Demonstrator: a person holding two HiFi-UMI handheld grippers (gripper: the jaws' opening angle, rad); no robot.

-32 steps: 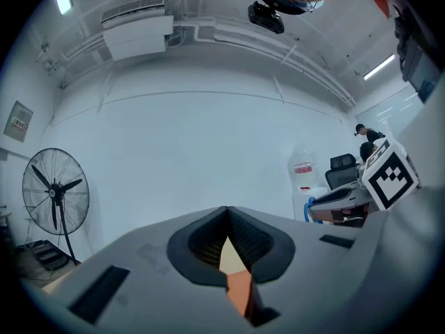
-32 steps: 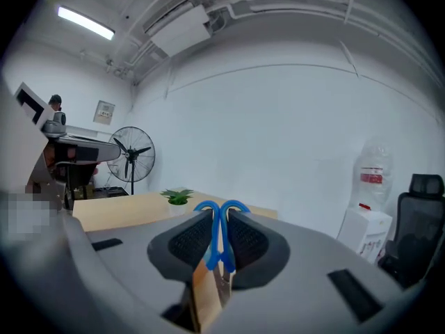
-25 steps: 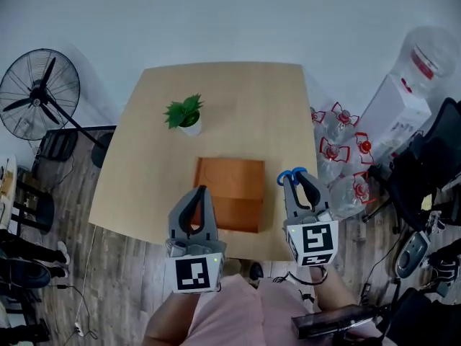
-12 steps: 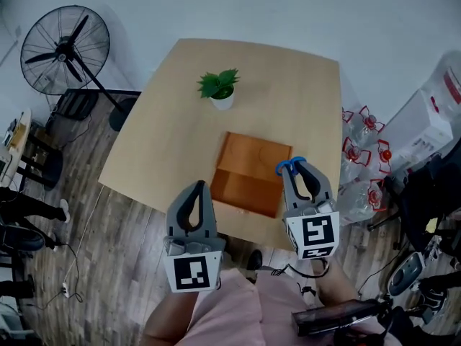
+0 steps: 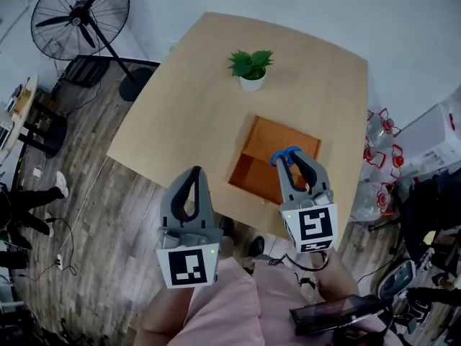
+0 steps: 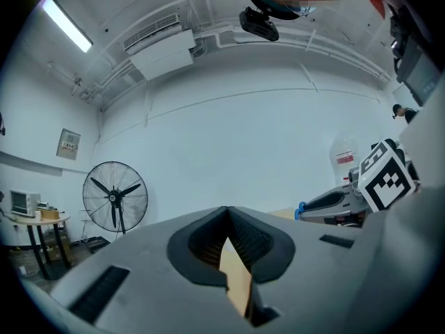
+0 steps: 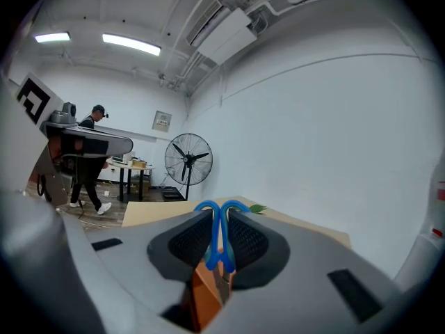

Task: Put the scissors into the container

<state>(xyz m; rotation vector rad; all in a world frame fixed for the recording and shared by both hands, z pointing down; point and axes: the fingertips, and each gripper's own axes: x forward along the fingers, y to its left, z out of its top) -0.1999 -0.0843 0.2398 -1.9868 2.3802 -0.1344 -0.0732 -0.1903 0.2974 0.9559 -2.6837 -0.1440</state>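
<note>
Blue-handled scissors (image 5: 286,156) (image 7: 216,236) are clamped between the jaws of my right gripper (image 5: 290,161) (image 7: 219,236), handles pointing forward. That gripper hangs over the near right part of the orange-brown open container (image 5: 272,157) on the light wooden table (image 5: 216,99). My left gripper (image 5: 193,180) (image 6: 227,228) is shut with nothing in it, held over the floor just off the table's near left edge, short of the container.
A small potted plant (image 5: 251,67) stands on the table beyond the container. A pedestal fan (image 5: 79,13) stands on the floor at far left. Clear water bottles (image 5: 380,146) and a white box (image 5: 432,132) lie right of the table.
The head view has swung, so table and fan sit further right and lower in the frame. My right gripper with the scissors now overlaps the container's near right part. The left stays shut.
</note>
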